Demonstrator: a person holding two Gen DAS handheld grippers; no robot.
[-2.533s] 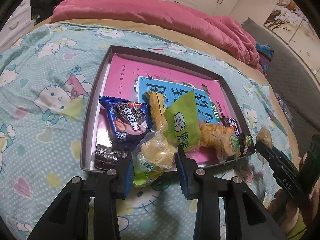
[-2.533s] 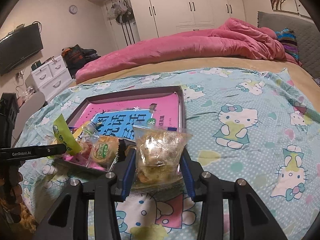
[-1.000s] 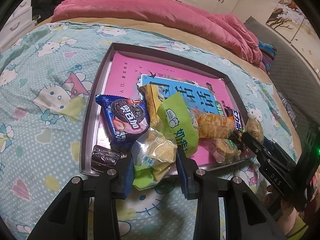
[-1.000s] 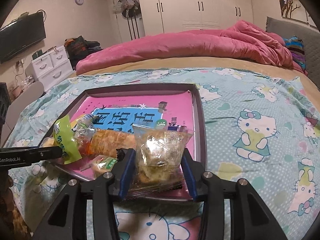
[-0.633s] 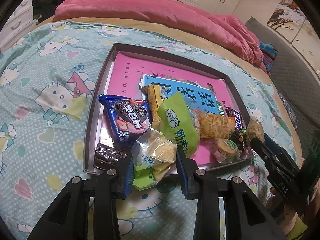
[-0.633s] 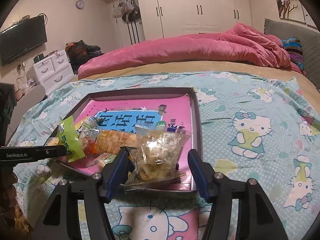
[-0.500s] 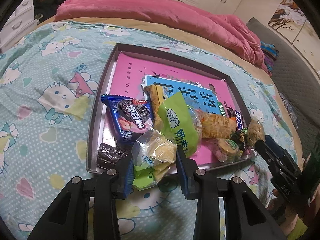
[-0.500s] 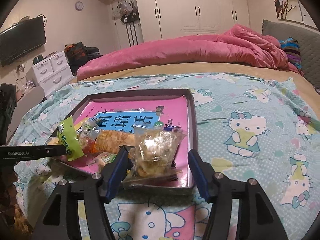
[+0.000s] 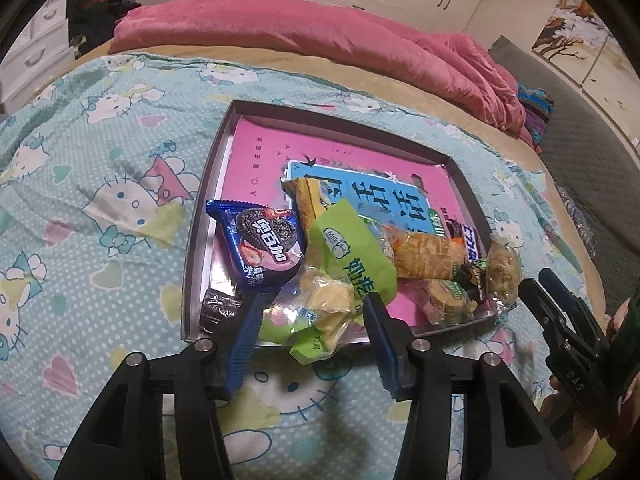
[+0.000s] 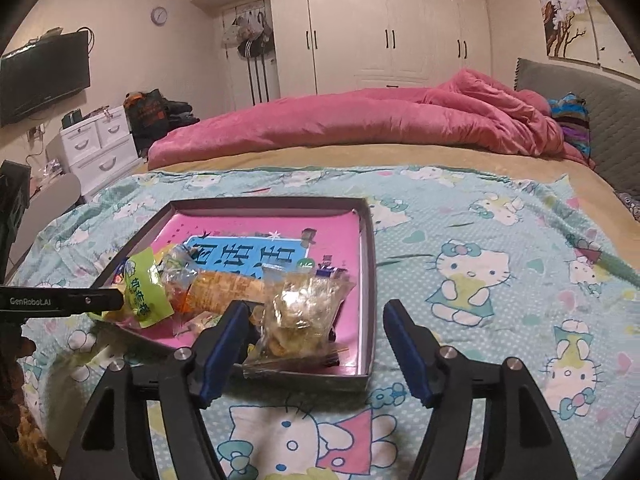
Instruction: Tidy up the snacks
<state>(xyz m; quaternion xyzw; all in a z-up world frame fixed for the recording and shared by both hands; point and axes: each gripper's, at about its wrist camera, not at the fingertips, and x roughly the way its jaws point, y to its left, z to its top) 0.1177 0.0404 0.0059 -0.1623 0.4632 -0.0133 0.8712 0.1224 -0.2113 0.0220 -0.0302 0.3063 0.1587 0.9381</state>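
- Shallow tray (image 9: 200, 240), grey rim, lined with a pink and blue printed sheet; lies flat on the cartoon-cat bedspread (image 9: 100, 200). Snacks heaped along its near edge.
- Clear yellow-cake packet (image 9: 320, 312): on the tray's near rim, its green end hanging over onto the bedspread. Lies between the left gripper's (image 9: 310, 340) blue pads; jaws opening, right pad close against the packet, left pad beside it, no squeeze evident.
- Blue sandwich-cookie pack (image 9: 264, 248): in the tray, left of the cake packet, tilted.
- Small dark wrapped piece (image 9: 218, 308): near left corner of the tray.
- Green milk-candy pouch (image 9: 352, 256): propped over the heap's middle.
- Orange-tinted cracker pack (image 9: 424, 256): right of the green pouch, lying flat.
- Clear bag of pale crunchy pieces (image 10: 304, 312): near right corner of the tray, leaning upright. The right gripper (image 10: 312, 352) sits just before it; jaws opening, both pads clear of the bag.
- Pink quilt (image 10: 360, 124): bunched along the far side of the bed.
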